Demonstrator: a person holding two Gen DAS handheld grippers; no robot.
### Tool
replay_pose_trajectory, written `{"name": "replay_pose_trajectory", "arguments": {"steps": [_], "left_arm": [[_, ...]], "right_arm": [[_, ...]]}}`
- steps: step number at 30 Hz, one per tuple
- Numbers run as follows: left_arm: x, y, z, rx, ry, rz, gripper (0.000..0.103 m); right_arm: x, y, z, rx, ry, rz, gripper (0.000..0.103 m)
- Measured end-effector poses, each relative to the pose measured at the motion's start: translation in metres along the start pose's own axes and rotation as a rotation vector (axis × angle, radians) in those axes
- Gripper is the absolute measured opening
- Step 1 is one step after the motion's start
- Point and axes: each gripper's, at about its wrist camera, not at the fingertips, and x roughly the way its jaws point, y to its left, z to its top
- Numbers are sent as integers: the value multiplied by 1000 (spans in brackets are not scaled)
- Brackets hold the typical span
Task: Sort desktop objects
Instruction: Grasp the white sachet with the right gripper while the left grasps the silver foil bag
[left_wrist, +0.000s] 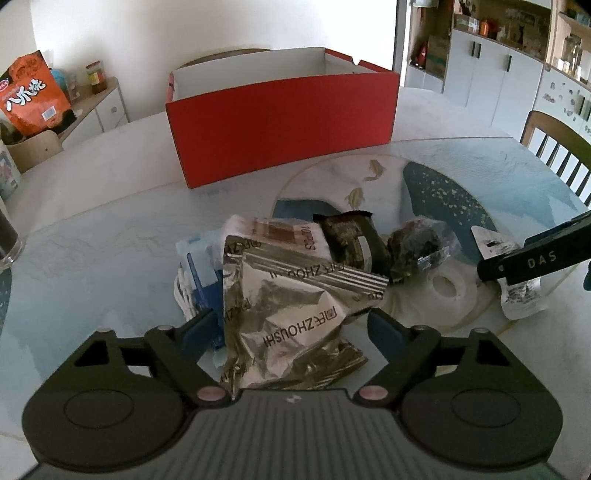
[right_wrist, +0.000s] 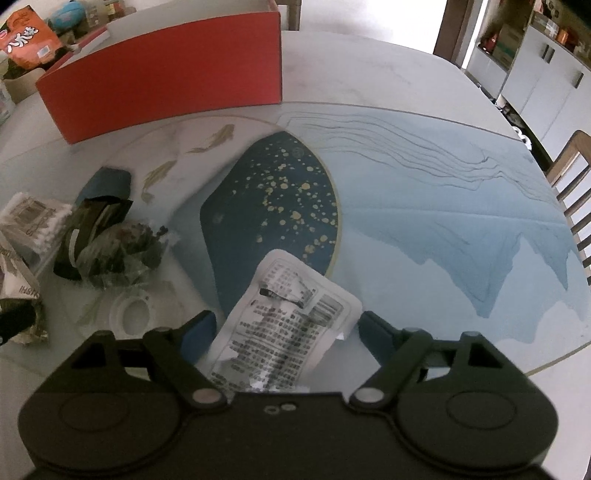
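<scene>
You held each gripper, left (left_wrist: 291, 326) and right (right_wrist: 284, 328), agape around a packet, poised to clamp for the red box (left_wrist: 280, 122).

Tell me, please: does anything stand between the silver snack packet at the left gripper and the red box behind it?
Yes. Beyond the silver snack packet, a cotton swab pack and a dark wrapped snack lie on the table toward the red box. They lie low, so lifting the packet over them should clear them. The left gripper is open around the packet.

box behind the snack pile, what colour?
The cardboard box is red outside, white inside. The left wrist view shows it best.
</scene>
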Motion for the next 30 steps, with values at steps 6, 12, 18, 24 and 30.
{"name": "replay_pose_trajectory", "arguments": {"steps": [6, 12, 18, 24, 30], "left_arm": [[5, 1, -3, -12, 15, 9, 76], [2, -2, -2, -7, 10, 16, 69], [-1, -2, 1, -15, 7, 14, 56], [-3, -3, 1, -18, 10, 15, 51], [-9, -5, 1, -25, 6, 18, 50]], "right_arm": [[-3, 0, 0, -9, -1, 5, 75], [-5, -2, -2, -12, -3, 10, 71], [-6, -3, -2, -14, 3, 14, 69], [-6, -5, -2, -17, 5, 23, 68], [-10, -7, -5, -17, 2, 35, 67]]}}
